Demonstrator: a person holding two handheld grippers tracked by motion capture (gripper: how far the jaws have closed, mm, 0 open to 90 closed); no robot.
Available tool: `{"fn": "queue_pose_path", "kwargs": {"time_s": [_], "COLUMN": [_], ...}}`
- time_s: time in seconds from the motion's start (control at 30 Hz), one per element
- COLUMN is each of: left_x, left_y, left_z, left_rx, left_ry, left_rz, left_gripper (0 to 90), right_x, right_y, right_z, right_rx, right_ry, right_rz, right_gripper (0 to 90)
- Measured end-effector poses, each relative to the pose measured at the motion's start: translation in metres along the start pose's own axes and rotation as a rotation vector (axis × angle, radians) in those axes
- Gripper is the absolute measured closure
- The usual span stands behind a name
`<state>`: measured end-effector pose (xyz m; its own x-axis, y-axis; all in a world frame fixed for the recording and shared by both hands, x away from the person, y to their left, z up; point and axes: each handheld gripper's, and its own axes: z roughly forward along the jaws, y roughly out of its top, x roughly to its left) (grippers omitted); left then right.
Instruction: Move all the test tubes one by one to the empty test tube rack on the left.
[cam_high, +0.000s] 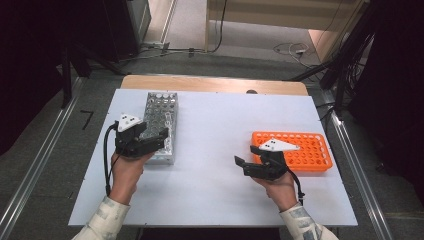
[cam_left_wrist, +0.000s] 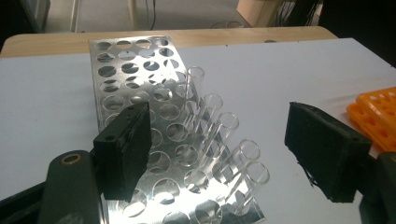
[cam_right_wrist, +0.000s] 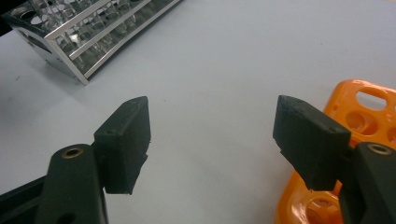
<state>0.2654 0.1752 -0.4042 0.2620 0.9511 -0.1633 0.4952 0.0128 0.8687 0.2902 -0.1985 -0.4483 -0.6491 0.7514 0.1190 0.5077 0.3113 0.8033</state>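
Over metal rack (cam_high: 161, 120), left tool (cam_high: 152, 138) open-jawed

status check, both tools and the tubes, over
Left tool open above the metal rack, glass tubes standing in it. Right tool open, empty, beside orange rack.

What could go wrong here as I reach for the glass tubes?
The clear tubes stand close together in the metal rack, so the open left gripper may knock neighbours or pinch two. The right gripper, also open, hangs beside the orange rack and could nudge it.
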Motion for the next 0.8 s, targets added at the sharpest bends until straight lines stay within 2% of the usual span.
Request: {"fn": "queue_pose_path", "kwargs": {"time_s": [0.17, 0.4, 0.47, 0.57, 0.8], "left_x": [0.001, 0.007, 0.009, 0.012, 0.016], "left_y": [-0.012, -0.031, -0.035, -0.04, -0.048], "left_z": [-0.011, -0.023, -0.024, -0.027, -0.034], "left_rx": [-0.002, 0.003, 0.005, 0.003, -0.009], "left_ry": [0.0, 0.013, 0.017, -0.01, 0.045], "left_rz": [0.006, -0.005, -0.014, -0.055, -0.019], "left_gripper": [22.4, 19.3, 18.7, 17.6, 16.9], "right_x": [-0.002, -0.007, -0.007, -0.008, -0.011], "right_y": [-0.002, -0.007, -0.008, -0.009, -0.015], "right_z": [-0.005, -0.013, -0.016, -0.019, -0.03], "right_rx": [-0.001, -0.011, -0.016, -0.024, -0.025], "right_ry": [-0.009, -0.029, -0.034, -0.039, -0.046], "right_rz": [0.012, 0.013, 0.013, 0.011, 0.013], "right_gripper": [25.9, 25.4, 25.2, 25.0, 24.4]}}
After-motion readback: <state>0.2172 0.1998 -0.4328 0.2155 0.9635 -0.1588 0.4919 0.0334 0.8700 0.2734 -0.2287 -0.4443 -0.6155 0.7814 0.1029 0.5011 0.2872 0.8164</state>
